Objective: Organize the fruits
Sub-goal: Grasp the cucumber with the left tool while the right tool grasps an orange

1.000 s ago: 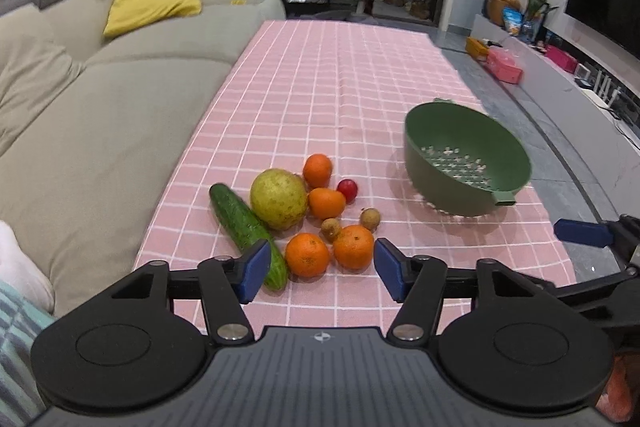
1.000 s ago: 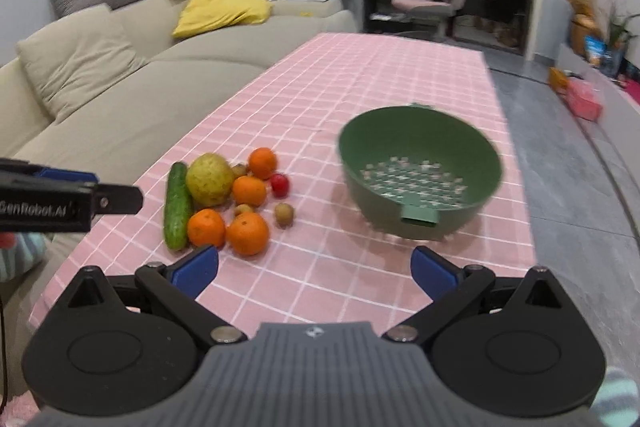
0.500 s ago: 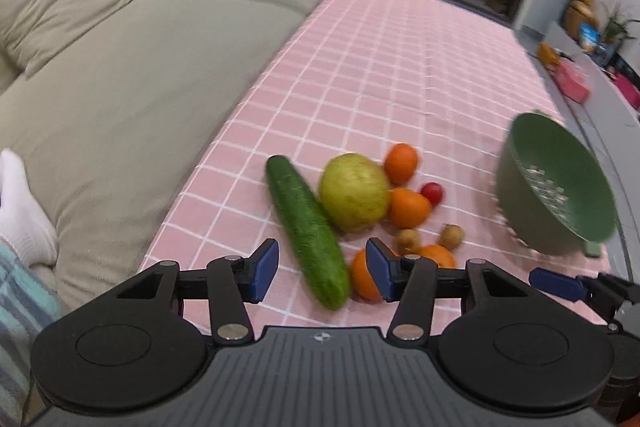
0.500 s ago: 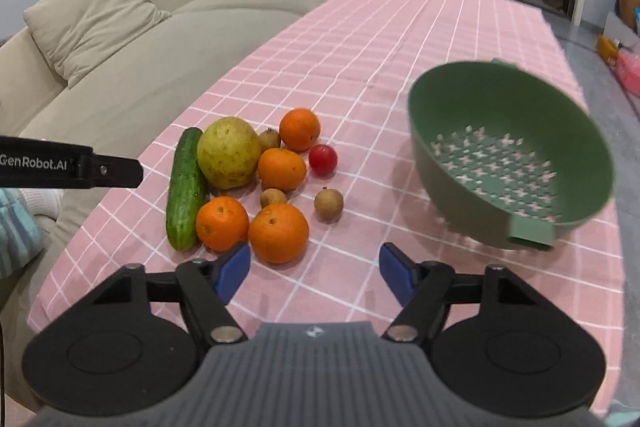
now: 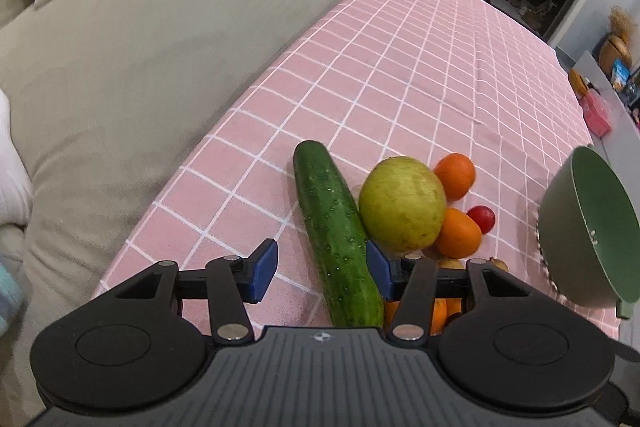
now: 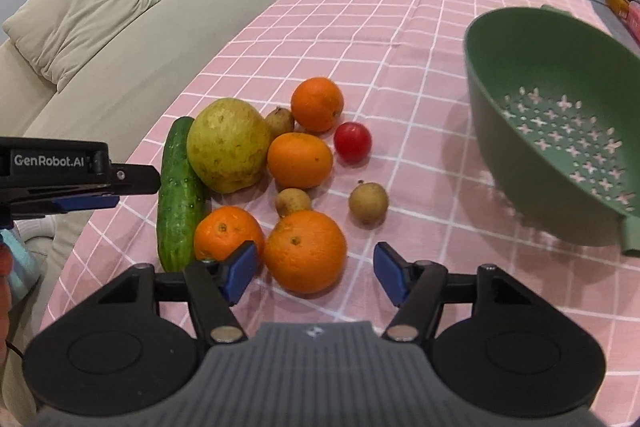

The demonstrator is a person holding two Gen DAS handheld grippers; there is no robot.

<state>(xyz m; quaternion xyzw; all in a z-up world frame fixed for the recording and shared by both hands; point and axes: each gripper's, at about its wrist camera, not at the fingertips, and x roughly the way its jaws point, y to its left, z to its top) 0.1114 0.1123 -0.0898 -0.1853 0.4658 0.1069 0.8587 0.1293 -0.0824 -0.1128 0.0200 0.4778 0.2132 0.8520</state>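
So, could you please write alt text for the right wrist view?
The right gripper, jaws open and just closing, frames an orange on a pink checked tablecloth. Behind lie more oranges, a cucumber, a pear and a cherry tomato; an empty green colander sits right, the left gripper enters left.

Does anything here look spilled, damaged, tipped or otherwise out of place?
Little stands out. The green perforated plastic colander sits tilted on the pink checked tablecloth, empty, apart from the fruit. The long dark green cucumber is the one vegetable in the fruit cluster. No visible damage or spill.
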